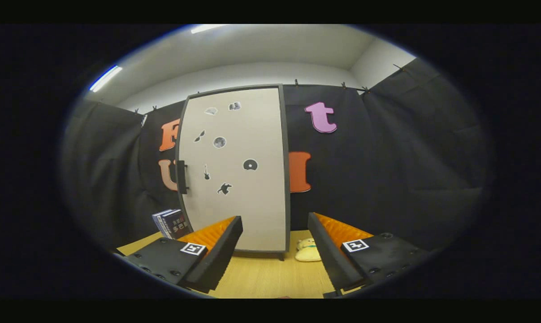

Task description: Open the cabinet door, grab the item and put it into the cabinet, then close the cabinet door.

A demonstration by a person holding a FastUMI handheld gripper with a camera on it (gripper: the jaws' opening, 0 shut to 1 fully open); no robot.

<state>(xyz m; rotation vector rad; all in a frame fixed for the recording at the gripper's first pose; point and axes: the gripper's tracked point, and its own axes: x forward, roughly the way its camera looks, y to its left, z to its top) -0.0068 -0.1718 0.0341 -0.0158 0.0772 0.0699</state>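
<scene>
Standing upright on the pale wooden tabletop [266,278], the tall beige cabinet with dark frame [239,170] has its sticker-dotted door shut, black handle [182,176] on its left edge. Dark-covered books [172,223] lean beside its left foot. The claw [274,251] hangs open, empty. A small cream plush toy [307,250] lies between the fingers, by the cabinet's right foot.

Looks like a test booth in a lab: black cloth walls [387,148] clipped up behind a wooden tabletop [270,278], strip lights [105,78] at 10 o'clock overhead.

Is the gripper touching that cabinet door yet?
Apart. The gripper view shows the gripper open, with bare table between it and the shut cabinet door beyond.
</scene>
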